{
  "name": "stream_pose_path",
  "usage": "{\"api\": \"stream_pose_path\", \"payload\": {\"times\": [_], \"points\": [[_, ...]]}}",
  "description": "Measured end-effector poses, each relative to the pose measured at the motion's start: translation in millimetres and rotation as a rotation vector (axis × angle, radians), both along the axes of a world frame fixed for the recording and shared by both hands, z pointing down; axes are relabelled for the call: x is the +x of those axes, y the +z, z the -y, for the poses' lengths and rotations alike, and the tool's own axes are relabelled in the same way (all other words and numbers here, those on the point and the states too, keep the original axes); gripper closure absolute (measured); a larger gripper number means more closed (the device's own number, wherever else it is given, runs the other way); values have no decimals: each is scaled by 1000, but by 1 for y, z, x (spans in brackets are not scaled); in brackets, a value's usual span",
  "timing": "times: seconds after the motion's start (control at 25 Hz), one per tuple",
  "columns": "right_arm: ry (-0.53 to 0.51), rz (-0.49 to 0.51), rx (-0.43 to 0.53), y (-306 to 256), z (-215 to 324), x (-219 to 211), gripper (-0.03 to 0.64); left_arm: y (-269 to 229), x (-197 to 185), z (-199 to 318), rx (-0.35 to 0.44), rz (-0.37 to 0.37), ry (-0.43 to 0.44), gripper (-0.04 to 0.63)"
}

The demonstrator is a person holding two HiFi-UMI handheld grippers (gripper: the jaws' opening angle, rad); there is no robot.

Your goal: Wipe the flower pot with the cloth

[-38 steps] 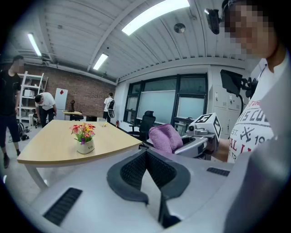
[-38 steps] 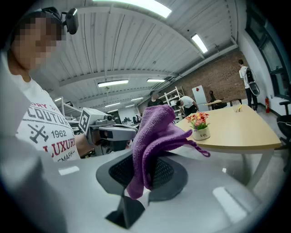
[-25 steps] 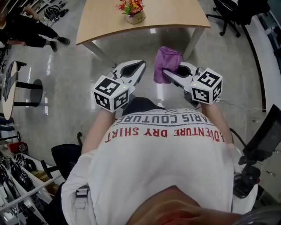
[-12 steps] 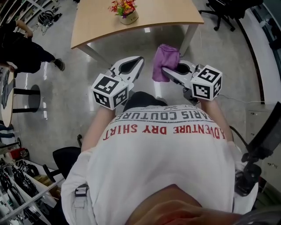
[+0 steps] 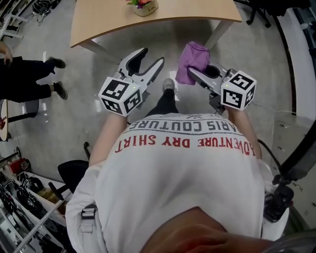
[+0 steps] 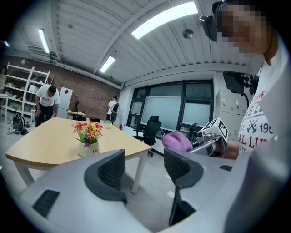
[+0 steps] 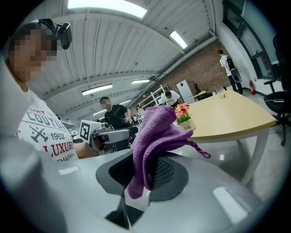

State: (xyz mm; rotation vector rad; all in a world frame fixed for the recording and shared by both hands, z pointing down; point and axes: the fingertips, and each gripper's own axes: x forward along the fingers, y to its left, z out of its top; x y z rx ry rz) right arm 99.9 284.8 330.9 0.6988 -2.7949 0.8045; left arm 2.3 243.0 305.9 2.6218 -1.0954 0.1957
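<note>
A cream flower pot with bright flowers stands on the wooden table at the top of the head view, well ahead of both grippers. My right gripper is shut on a purple cloth, which bunches up above its jaws. In the right gripper view the cloth hangs pinched between the pads, with the pot far beyond it. My left gripper holds nothing and its jaws are opening. The left gripper view shows the pot past those jaws, and the cloth to the right.
The person holding the grippers stands on a glossy grey floor short of the table, one shoe showing. Another person stands at the left. A black stool is behind on the left, a camera stand at the right, an office chair beyond the table.
Both grippers have moved forward towards the table. The left jaws, shut before, now stand apart. The cloth stays in the right gripper.
</note>
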Motion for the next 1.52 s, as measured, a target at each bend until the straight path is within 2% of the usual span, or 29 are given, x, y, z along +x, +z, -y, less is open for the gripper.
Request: {"api": "stream_pose_path", "payload": {"times": [0.12,0.32,0.4,0.48,0.6,0.68,0.84,0.96,1.16,1.4,1.52], "points": [[12,2,-4,2,56,-9,563,13,-16,55,-13,13,-32,273],[34,-13,-32,7,160,-21,563,35,-56,167,-11,88,-127,212],[59,-28,-46,12,207,-22,563,56,-76,215,-46,104,-161,187],[97,-30,-51,12,253,-20,563,78,-92,257,-87,129,-170,183],[139,-32,-40,7,302,-19,563,110,-101,304,-101,237,-138,183],[146,-35,-39,8,322,-19,563,130,-102,327,-121,278,-129,183],[138,-52,-51,17,340,-19,563,158,-101,358,-130,346,-131,182],[146,-52,-84,30,349,-17,563,167,-97,367,-112,328,-132,181],[135,-49,-127,50,361,-25,563,167,-97,376,-47,368,-130,183],[96,-40,-169,66,390,-31,563,163,-87,387,-25,371,-84,207],[77,-41,-197,79,403,-32,563,165,-85,392,-14,368,-34,207]]}}
